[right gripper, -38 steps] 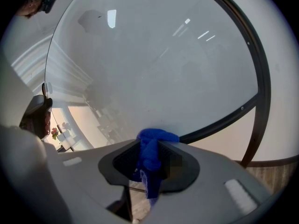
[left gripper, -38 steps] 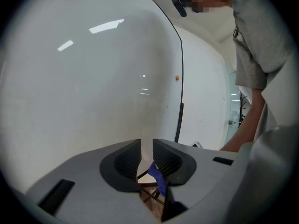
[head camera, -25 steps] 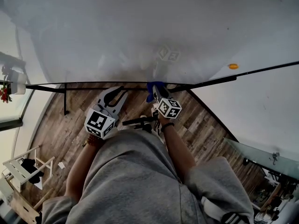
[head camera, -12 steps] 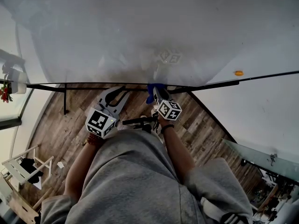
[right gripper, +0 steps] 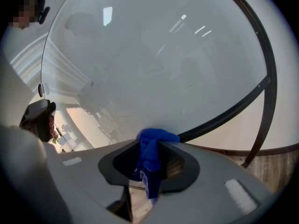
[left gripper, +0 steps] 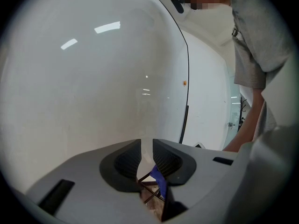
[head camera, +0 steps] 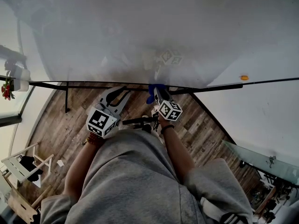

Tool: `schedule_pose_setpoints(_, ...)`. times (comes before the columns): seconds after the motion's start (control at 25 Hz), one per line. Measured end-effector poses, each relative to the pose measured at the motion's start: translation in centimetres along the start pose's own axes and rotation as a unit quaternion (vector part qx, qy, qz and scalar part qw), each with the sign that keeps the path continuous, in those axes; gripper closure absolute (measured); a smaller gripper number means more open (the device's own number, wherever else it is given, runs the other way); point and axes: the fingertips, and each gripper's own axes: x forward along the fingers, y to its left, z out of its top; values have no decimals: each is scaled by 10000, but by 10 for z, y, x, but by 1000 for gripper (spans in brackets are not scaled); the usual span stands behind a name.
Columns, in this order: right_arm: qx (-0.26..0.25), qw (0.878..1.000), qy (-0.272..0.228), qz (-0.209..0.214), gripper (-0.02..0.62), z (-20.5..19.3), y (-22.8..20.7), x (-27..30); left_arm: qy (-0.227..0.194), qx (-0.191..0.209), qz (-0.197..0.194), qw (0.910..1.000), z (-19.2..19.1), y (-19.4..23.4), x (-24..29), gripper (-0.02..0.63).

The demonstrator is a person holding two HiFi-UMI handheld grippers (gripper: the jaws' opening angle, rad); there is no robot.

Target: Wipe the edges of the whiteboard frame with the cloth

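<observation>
The whiteboard [head camera: 140,31] fills the upper part of the head view, with its black frame [head camera: 93,85] running along the lower edge. My right gripper [head camera: 156,93] is shut on a blue cloth [head camera: 154,89], and the cloth's bunched end presses on that lower edge. The right gripper view shows the cloth [right gripper: 152,148] squeezed between the jaws of the right gripper [right gripper: 150,146] and touching the frame [right gripper: 233,111]. My left gripper [head camera: 120,90] hovers just left of it, shut and empty. In the left gripper view its jaws [left gripper: 146,146] nearly touch, and the cloth [left gripper: 159,178] shows beyond them.
A small orange magnet [head camera: 244,77] sits on the board near the right part of the frame. Below lie a wooden floor [head camera: 60,125] and the black stand leg [head camera: 67,99]. A white chair [head camera: 18,164] stands at lower left, a glass table [head camera: 261,155] at lower right.
Only the head view has tilted a little, so the magnet drifts right. Both grippers and the cloth keep their places at the lower edge.
</observation>
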Motion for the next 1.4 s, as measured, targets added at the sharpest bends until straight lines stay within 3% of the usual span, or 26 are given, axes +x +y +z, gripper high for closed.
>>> schedule_pose_setpoints(0.64,144,9999,6,11,477,-9,22,12,-30,-66,76,9999,-2,23,-23,522)
schedule_pose_setpoints(1.4,406,9989,-154,-170,476,-22,45,23,272,117,-372,9989,-16,43,-62,522)
